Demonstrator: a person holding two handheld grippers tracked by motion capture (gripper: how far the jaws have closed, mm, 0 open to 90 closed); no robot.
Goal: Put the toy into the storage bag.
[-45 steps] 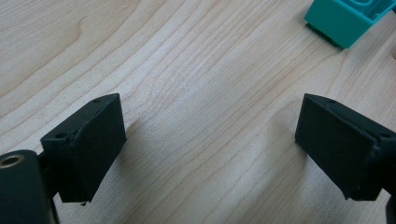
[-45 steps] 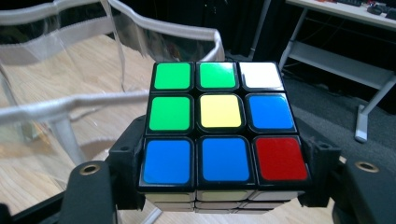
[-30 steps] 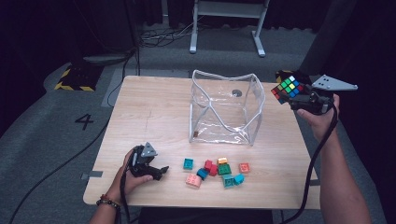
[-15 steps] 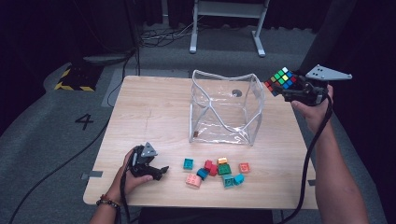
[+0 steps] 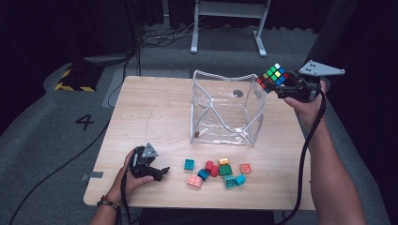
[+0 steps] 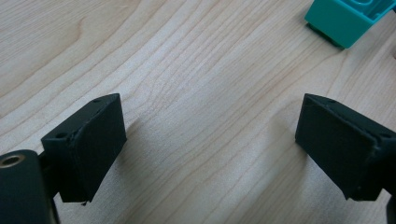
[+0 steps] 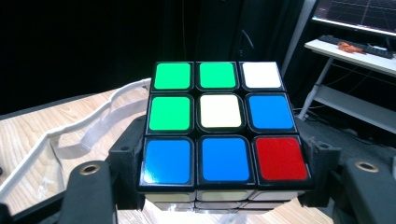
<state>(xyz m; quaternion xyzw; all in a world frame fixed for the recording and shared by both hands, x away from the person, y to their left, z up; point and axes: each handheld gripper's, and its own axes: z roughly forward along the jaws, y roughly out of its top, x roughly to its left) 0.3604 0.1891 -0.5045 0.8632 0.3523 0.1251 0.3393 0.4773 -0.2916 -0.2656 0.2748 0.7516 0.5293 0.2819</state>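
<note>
Jaws of the right gripper clamp one puzzle cube from both sides, holding it in the air just above the right rim of the single clear plastic bag. In the right gripper view, the cube's upper face has nine stickers: three green, three blue, one white, one cream and one red, set in black edging. Near the table's front edge, the left gripper rests with its jaws spread and nothing between them. Just beside it lie about eight small toy bricks: teal, red, pink, green, orange.
</note>
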